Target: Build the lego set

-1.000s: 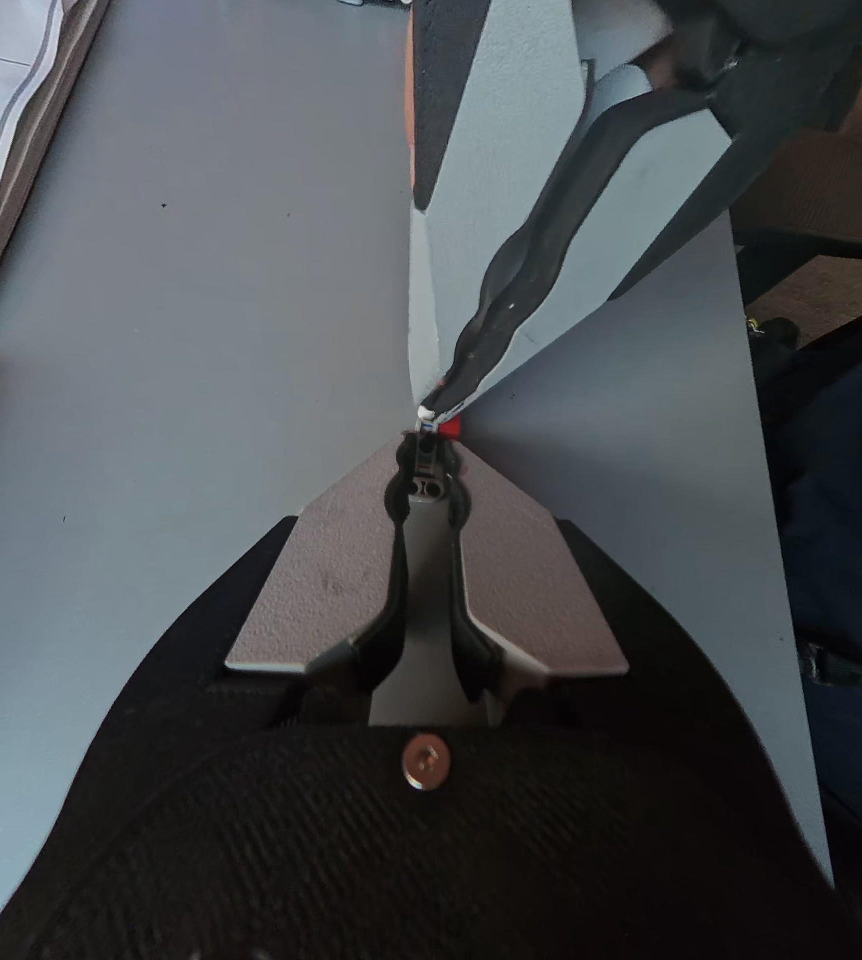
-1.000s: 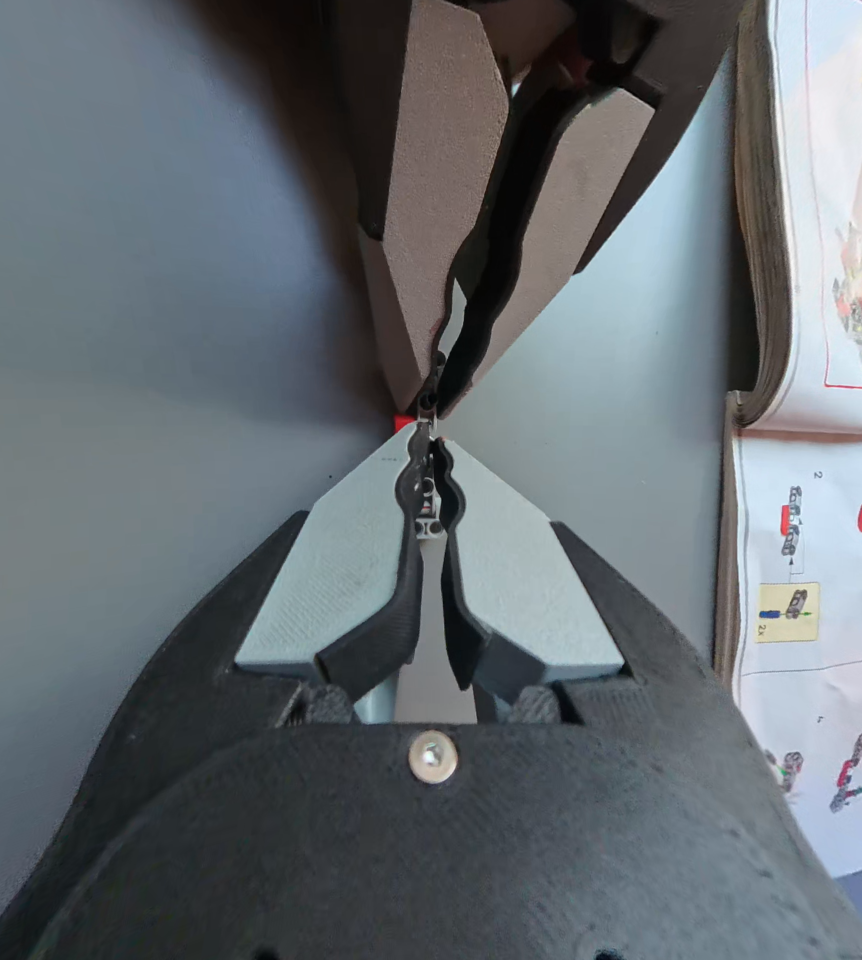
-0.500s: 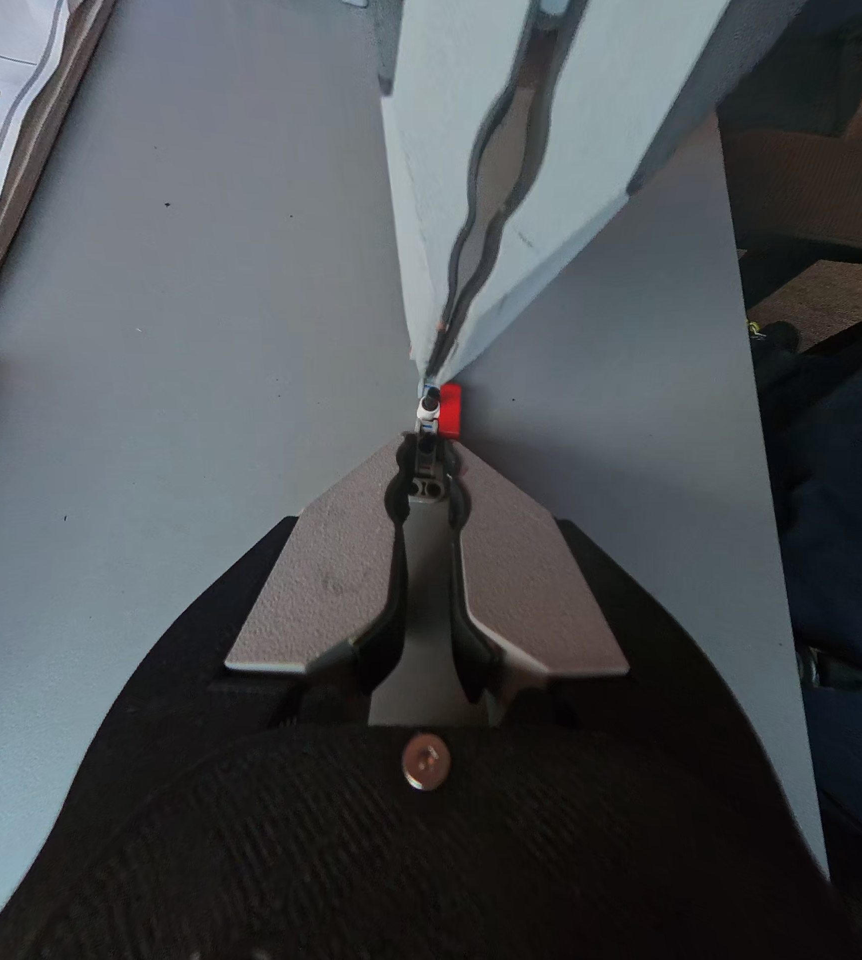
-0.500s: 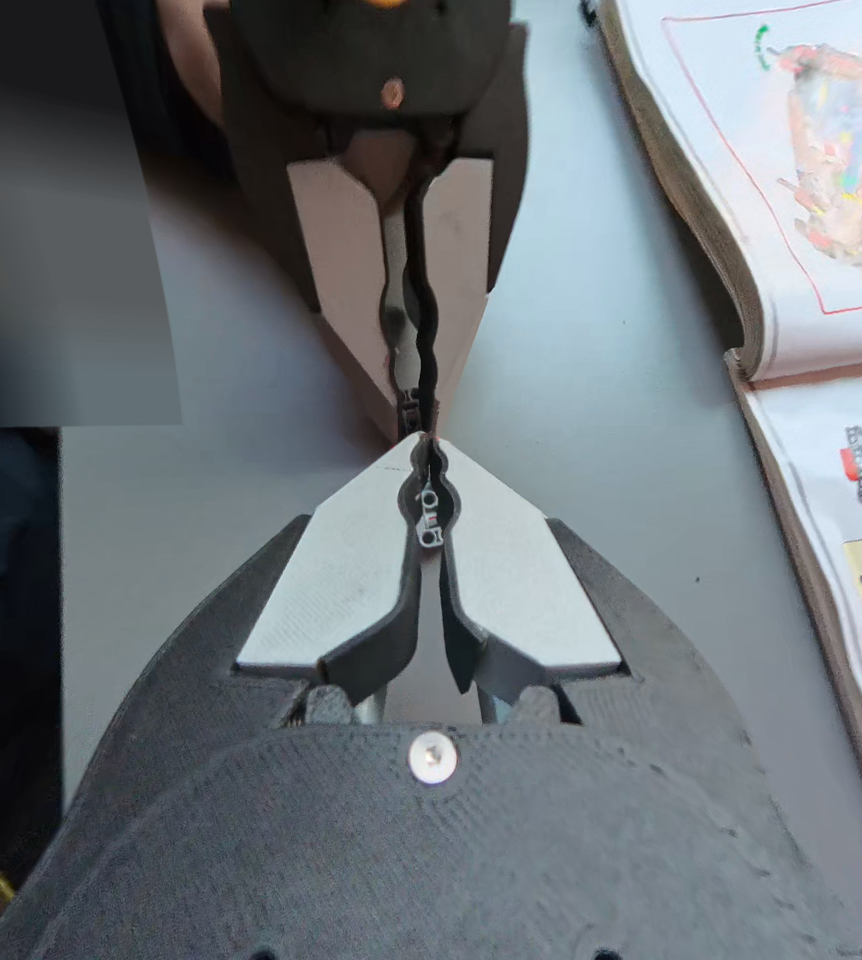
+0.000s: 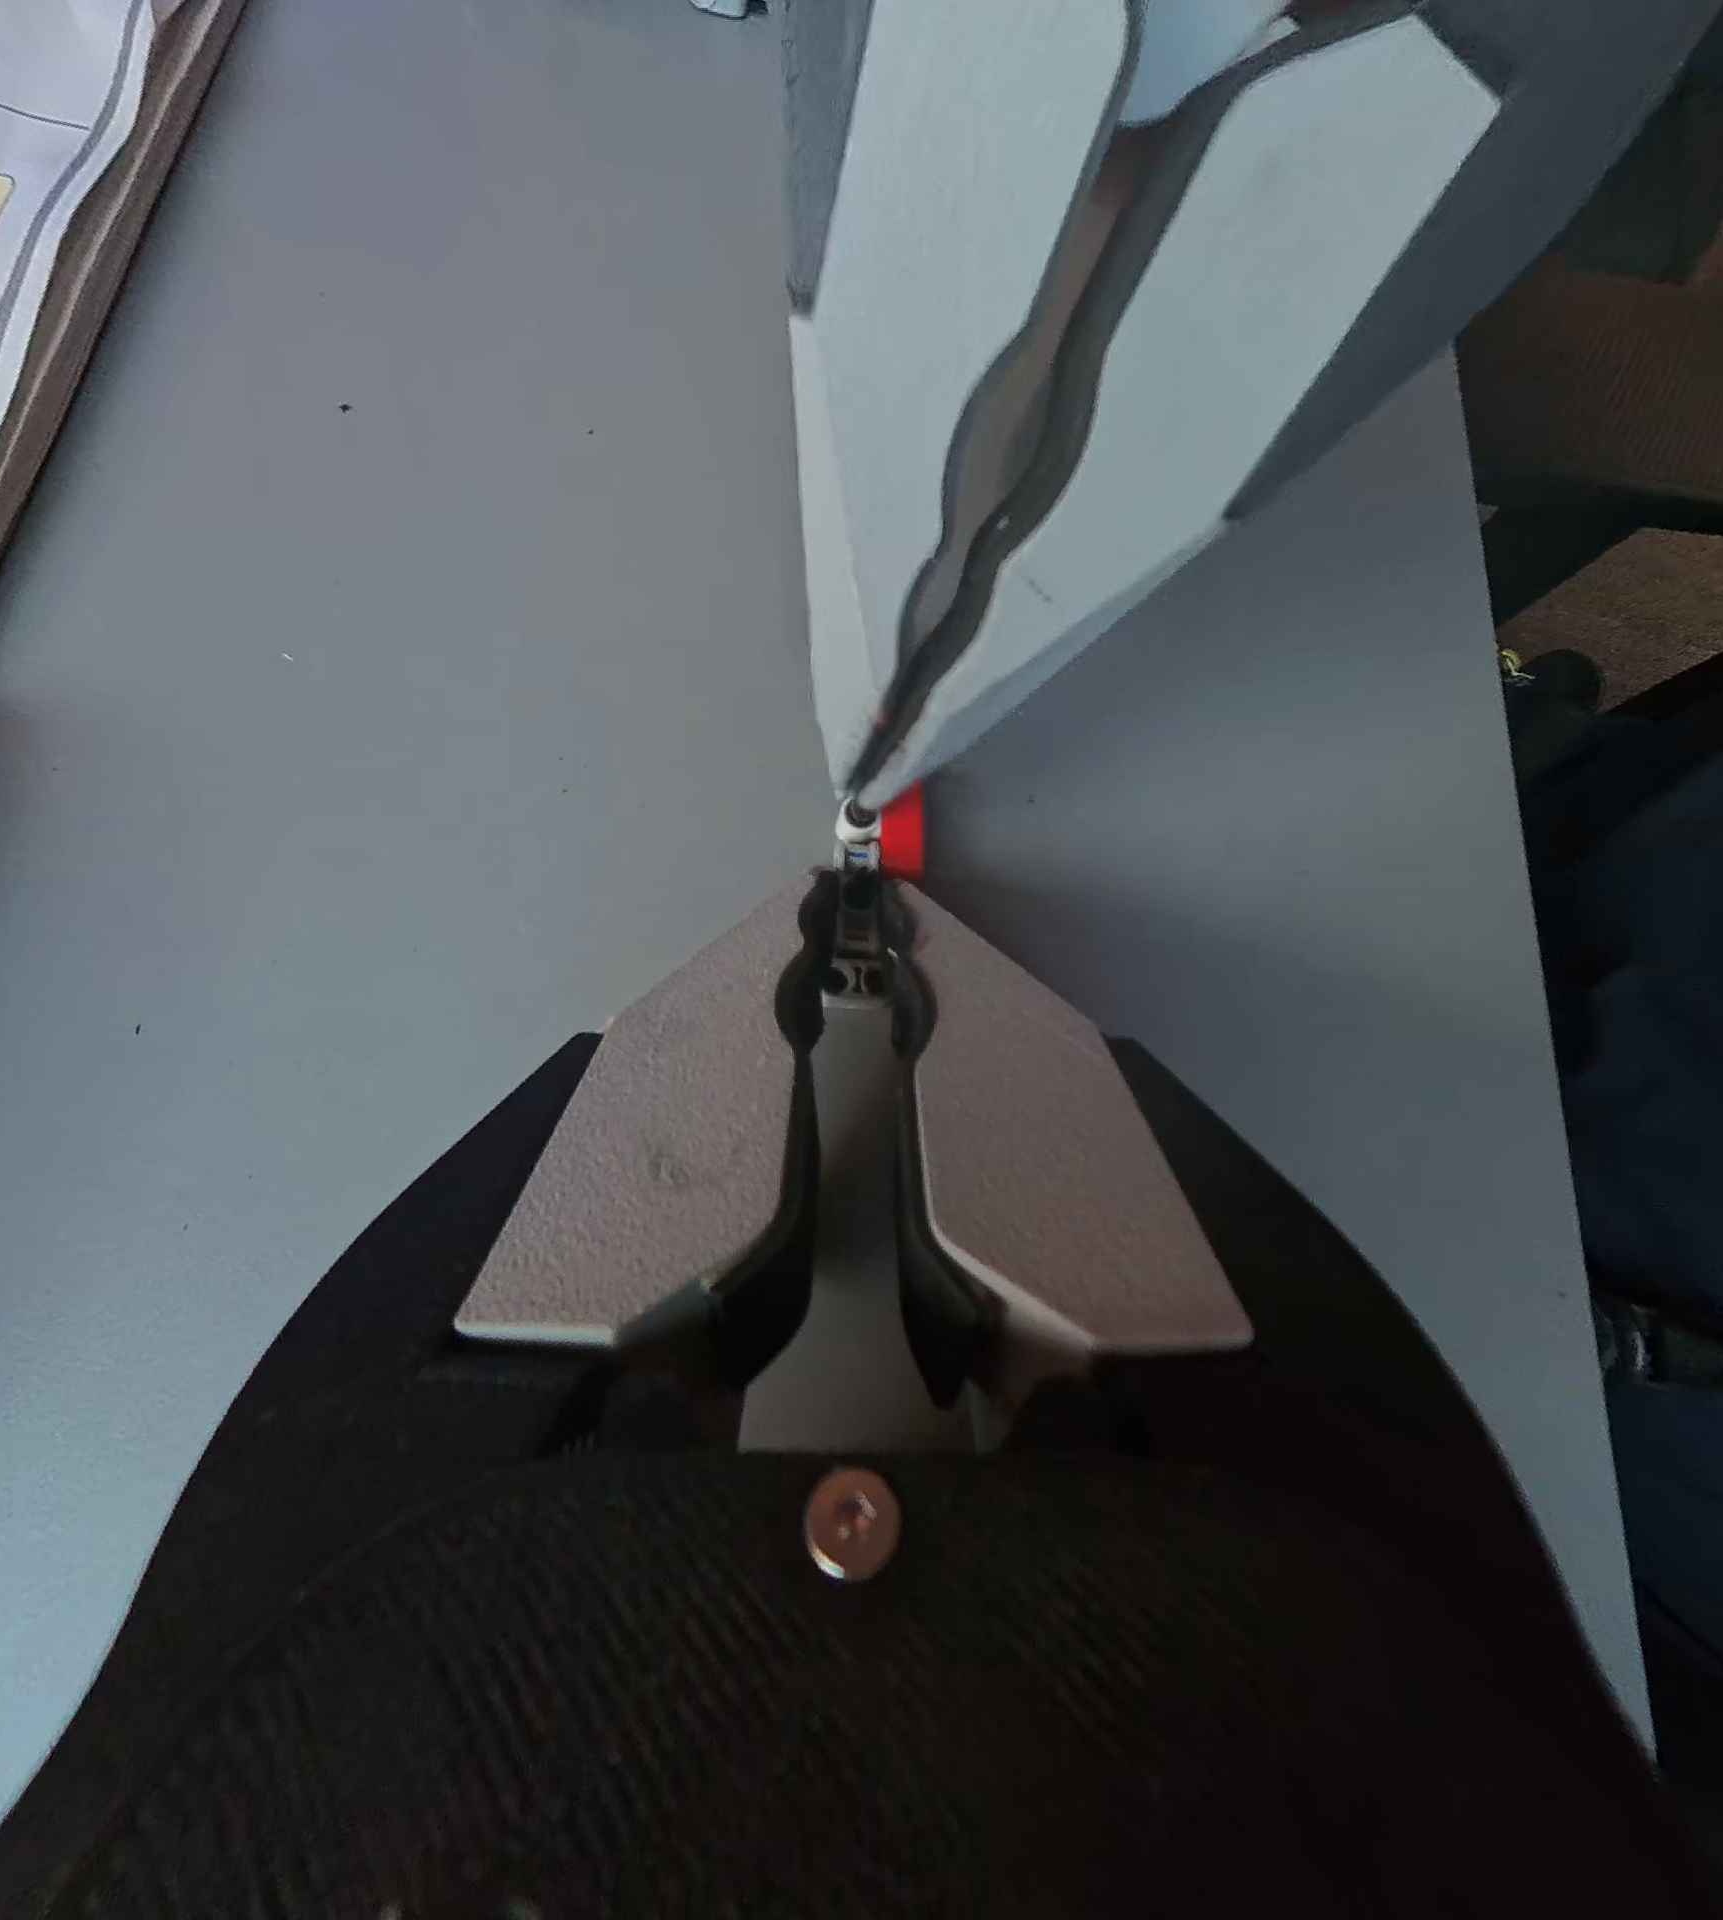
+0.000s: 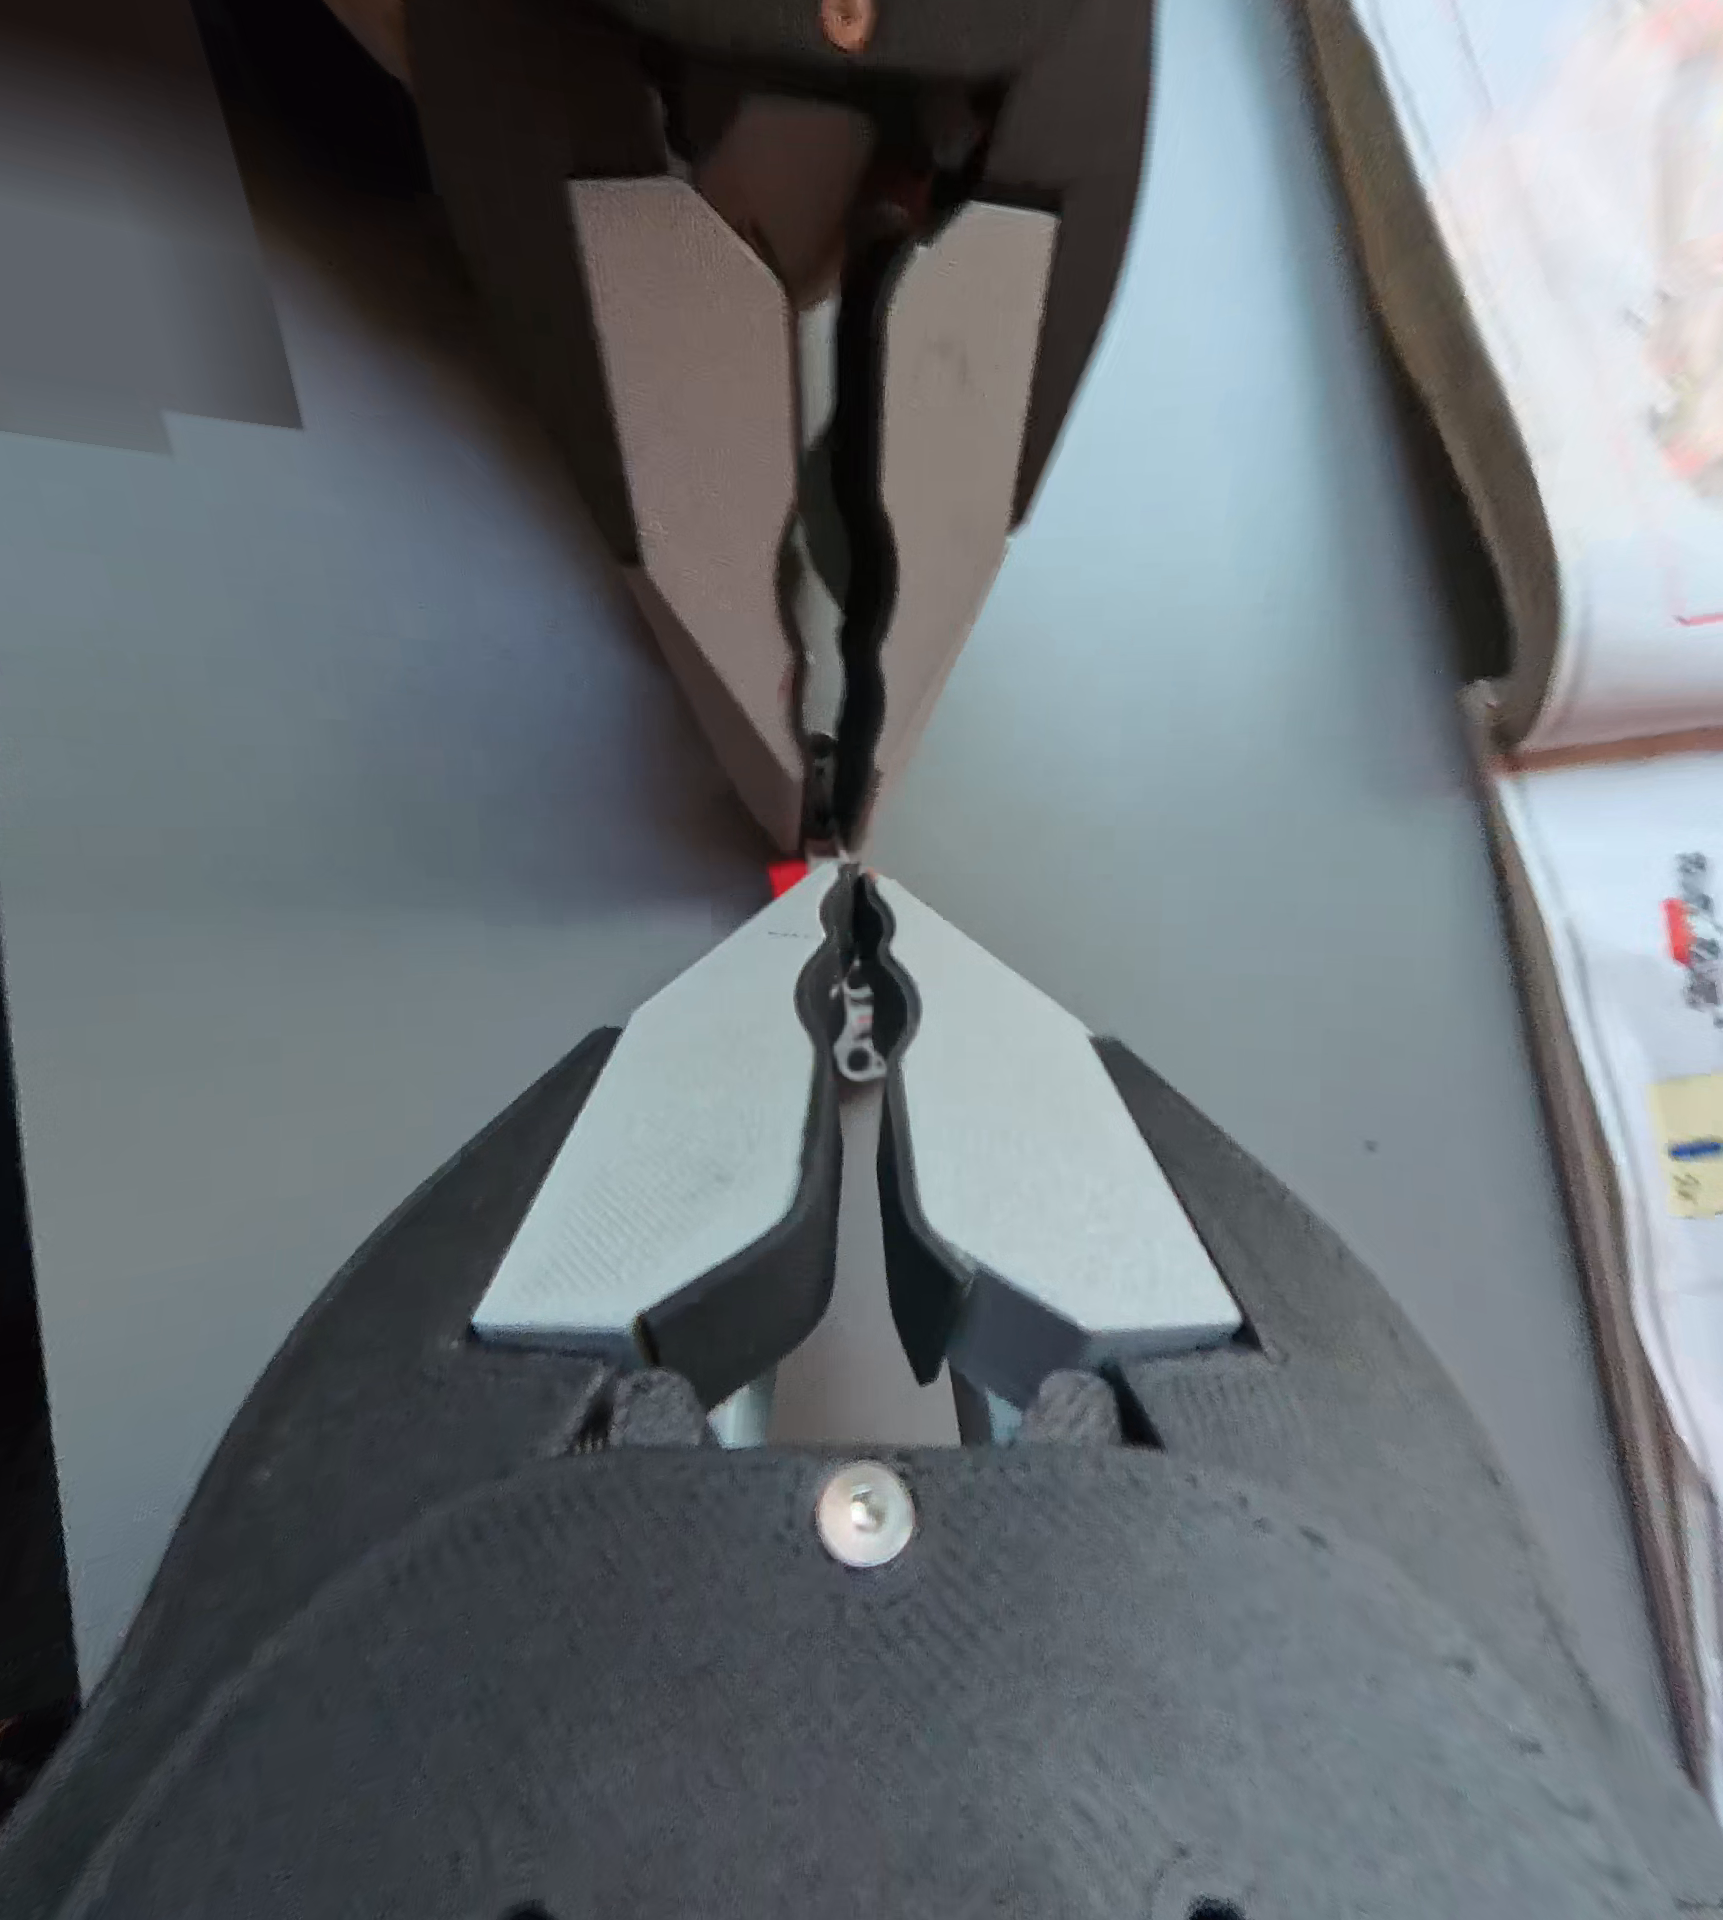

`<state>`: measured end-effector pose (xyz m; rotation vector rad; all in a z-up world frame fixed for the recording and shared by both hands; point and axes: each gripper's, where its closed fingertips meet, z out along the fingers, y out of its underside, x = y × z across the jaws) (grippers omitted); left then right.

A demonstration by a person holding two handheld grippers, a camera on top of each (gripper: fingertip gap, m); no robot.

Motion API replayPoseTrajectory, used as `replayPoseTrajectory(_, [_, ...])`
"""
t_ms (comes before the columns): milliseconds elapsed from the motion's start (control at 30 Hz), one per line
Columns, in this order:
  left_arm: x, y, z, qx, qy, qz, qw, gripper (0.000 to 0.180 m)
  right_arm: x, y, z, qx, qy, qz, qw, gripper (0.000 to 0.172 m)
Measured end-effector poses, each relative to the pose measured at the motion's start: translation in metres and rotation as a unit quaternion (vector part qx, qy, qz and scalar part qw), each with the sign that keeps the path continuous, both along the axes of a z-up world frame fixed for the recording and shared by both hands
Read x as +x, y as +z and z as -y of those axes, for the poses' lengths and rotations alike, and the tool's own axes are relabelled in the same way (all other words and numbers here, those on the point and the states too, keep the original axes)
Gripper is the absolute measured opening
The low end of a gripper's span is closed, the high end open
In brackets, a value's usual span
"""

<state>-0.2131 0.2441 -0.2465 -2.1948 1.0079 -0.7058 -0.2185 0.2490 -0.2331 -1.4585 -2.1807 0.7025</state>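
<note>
LEFT: left hand-held gripper [image 5: 858, 906] clenched on grey beam [image 5: 857, 940].
RIGHT: right hand-held gripper [image 6: 855, 883] clamps its white end [image 5: 855, 821].
NEAR: red brick [image 5: 905, 837], table [image 5: 369, 727], booklet [image 6: 1688, 935].

Grey table [image 5: 421, 727]; open booklet [image 6: 1667, 935] at its edge; brown floor [image 5: 1667, 416].

Each camera sits just behind its own gripper's fingers and looks forward and down along them at a grey table [image 5: 421, 727], very close to it. The two views face each other. The left wrist view sees the right gripper [image 5: 862, 795] entering from the far side; the right wrist view sees the left gripper [image 6: 836, 842] likewise. Both share the spot where the fingertips meet, a small red piece [image 5: 904, 836] there, and the open instruction booklet [image 6: 1667, 1039] at the table's edge.
</note>
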Motion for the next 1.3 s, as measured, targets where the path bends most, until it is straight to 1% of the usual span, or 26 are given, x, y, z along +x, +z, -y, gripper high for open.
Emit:
replayPoseTrajectory(33, [0.0, 0.0, 0.0, 0.0, 0.0, 0.0, 1.0, 0.005, -0.001, 0.006, -0.005, -0.002, -0.017, -0.009, 1.0, 0.0])
replayPoseTrajectory(100, [0.0, 0.0, 0.001, 0.006, -0.002, -0.004, 1.0, 0.012, -0.01, 0.038, -0.01, -0.081, -0.065, -0.088, 0.991, 0.0])
replayPoseTrajectory(200, [0.0, 0.001, 0.0, 0.027, 0.001, -0.014, 1.0, 0.025, -0.009, 0.078, -0.021, -0.23, -0.131, -0.191, 0.945, 0.0])
replayPoseTrajectory(233, [0.0, 0.002, 0.001, 0.031, -0.001, -0.017, 0.999, 0.028, -0.008, 0.086, -0.024, -0.272, -0.15, -0.214, 0.926, 0.021])
replayPoseTrajectory(300, [0.002, 0.003, 0.003, 0.04, -0.006, -0.017, 0.999, 0.034, -0.002, 0.094, -0.025, -0.334, -0.167, -0.238, 0.897, 0.029])
replayPoseTrajectory(400, [0.002, 0.008, 0.005, 0.056, -0.004, -0.007, 0.998, 0.042, 0.006, 0.1, -0.028, -0.372, -0.187, -0.272, 0.867, 0.046])
replayPoseTrajectory(433, [0.001, 0.011, 0.005, 0.061, 0.002, -0.002, 0.998, 0.045, 0.008, 0.105, -0.028, -0.394, -0.192, -0.284, 0.853, 0.054])
replayPoseTrajectory(467, [-0.003, 0.013, 0.004, 0.071, 0.012, 0.001, 0.997, 0.047, 0.01, 0.111, -0.029, -0.422, -0.197, -0.294, 0.835, 0.066])
replayPoseTrajectory(500, [-0.008, 0.016, 0.001, 0.083, 0.027, 0.002, 0.996, 0.048, 0.013, 0.116, -0.028, -0.453, -0.196, -0.299, 0.817, 0.072])
replayPoseTrajectory(533, [-0.013, 0.02, -0.001, 0.094, 0.042, 0.002, 0.995, 0.051, 0.014, 0.119, -0.026, -0.476, -0.196, -0.298, 0.804, 0.073])
replayPoseTrajectory(567, [-0.016, 0.025, -0.002, 0.101, 0.056, 0.003, 0.993, 0.052, 0.015, 0.115, -0.024, -0.487, -0.206, -0.286, 0.799, 0.076])
replayPoseTrajectory(633, [-0.019, 0.039, -0.002, 0.116, 0.081, 0.003, 0.99, 0.056, 0.013, 0.097, -0.02, -0.489, -0.238, -0.24, 0.804, 0.081])
replayPoseTrajectory(700, [-0.014, 0.053, 0.003, 0.138, 0.091, -0.003, 0.986, 0.061, 0.011, 0.089, -0.011, -0.489, -0.239, -0.227, 0.807, 0.083])
replayPoseTrajectory(767, [-0.003, 0.068, 0.011, 0.16, 0.087, -0.012, 0.983, 0.062, 0.009, 0.079, -0.005, -0.475, -0.254, -0.212, 0.816, 0.069])
replayPoseTrajectory(833, [0.011, 0.085, 0.02, 0.184, 0.072, -0.026, 0.98, 0.063, 0.006, 0.065, 0.003, -0.448, -0.262, -0.184, 0.835, 0.068])
replayPoseTrajectory(867, [0.02, 0.094, 0.024, 0.196, 0.061, -0.029, 0.978, 0.059, 0.006, 0.06, 0.006, -0.434, -0.267, -0.175, 0.843, 0.073])
replayPoseTrajectory(900, [0.03, 0.104, 0.028, 0.209, 0.048, -0.031, 0.976, 0.054, 0.006, 0.058, 0.012, -0.426, -0.259, -0.17, 0.85, 0.093])
replayPoseTrajectory(933, [0.04, 0.113, 0.031, 0.221, 0.034, -0.036, 0.974, 0.05, 0.006, 0.06, 0.018, -0.427, -0.243, -0.17, 0.854, 0.1])
replayPoseTrajectory(1000, [0.057, 0.123, 0.033, 0.244, 0.012, -0.062, 0.968, 0.04, 0.002, 0.062, 0.023, -0.427, -0.238, -0.176, 0.854, 0.102])
replayPoseTrajectory(1033, [0.063, 0.123, 0.031, 0.254, 0.006, -0.085, 0.964, 0.036, 0.0, 0.062, 0.025, -0.421, -0.239, -0.177, 0.857, 0.102])
replayPoseTrajectory(1100, [0.072, 0.12, 0.028, 0.257, -0.009, -0.124, 0.958, 0.02, -0.003, 0.056, 0.028, -0.397, -0.242, -0.168, 0.869, 0.103])
replayPoseTrajectory(1167, [0.081, 0.115, 0.028, 0.243, -0.024, -0.135, 0.96, 0.019, -0.005, 0.045, 0.031, -0.361, -0.248, -0.149, 0.887, 0.103])
replayPoseTrajectory(1200, [0.083, 0.11, 0.028, 0.232, -0.032, -0.144, 0.961, 0.023, -0.006, 0.04, 0.032, -0.342, -0.252, -0.142, 0.894, 0.101])
replayPoseTrajectory(1233, [0.082, 0.104, 0.027, 0.22, -0.036, -0.16, 0.962, 0.026, -0.007, 0.035, 0.031, -0.324, -0.258, -0.133, 0.9, 0.075])
replayPoseTrajectory(1267, [0.08, 0.098, 0.024, 0.219, -0.041, -0.184, 0.957, 0.027, -0.008, 0.032, 0.034, -0.318, -0.255, -0.126, 0.904, 0.031])
replayPoseTrajectory(1300, [0.079, 0.093, 0.023, 0.231, -0.051, -0.21, 0.949, 0.026, -0.007, 0.028, 0.039, -0.32, -0.24, -0.108, 0.91, 0.018])
